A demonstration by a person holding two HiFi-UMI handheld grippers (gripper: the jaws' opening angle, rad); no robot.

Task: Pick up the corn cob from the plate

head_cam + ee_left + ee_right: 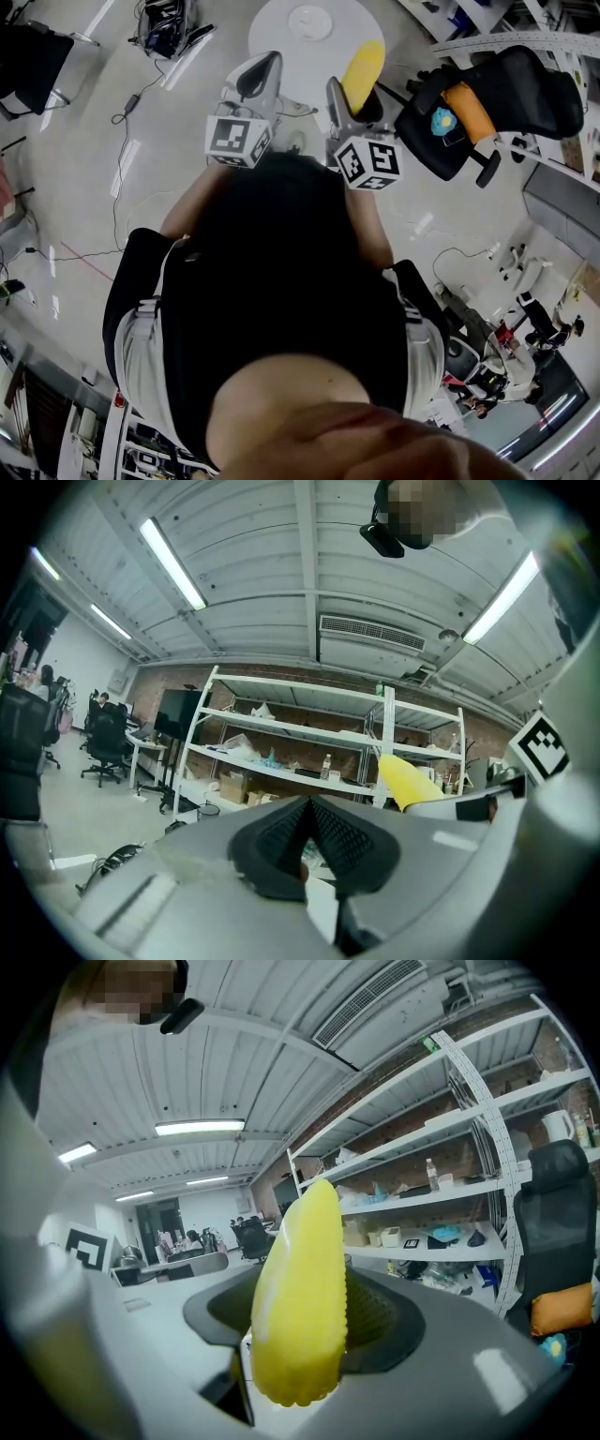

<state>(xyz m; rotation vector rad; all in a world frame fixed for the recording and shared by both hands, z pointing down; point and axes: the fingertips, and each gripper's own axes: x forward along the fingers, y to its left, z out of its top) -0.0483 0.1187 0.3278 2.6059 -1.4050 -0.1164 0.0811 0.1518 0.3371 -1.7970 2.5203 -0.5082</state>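
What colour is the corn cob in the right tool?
Bright yellow; the corn cob shows best in the right gripper view.

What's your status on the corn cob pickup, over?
Left gripper shut, empty. Right gripper shut on corn cob, held up clear of the plate. Nothing in the way.

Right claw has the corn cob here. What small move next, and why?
Probably hold steady: the right claw is shut on the corn cob, which hangs in the air away from the plate on the white table, so the pickup looks done.
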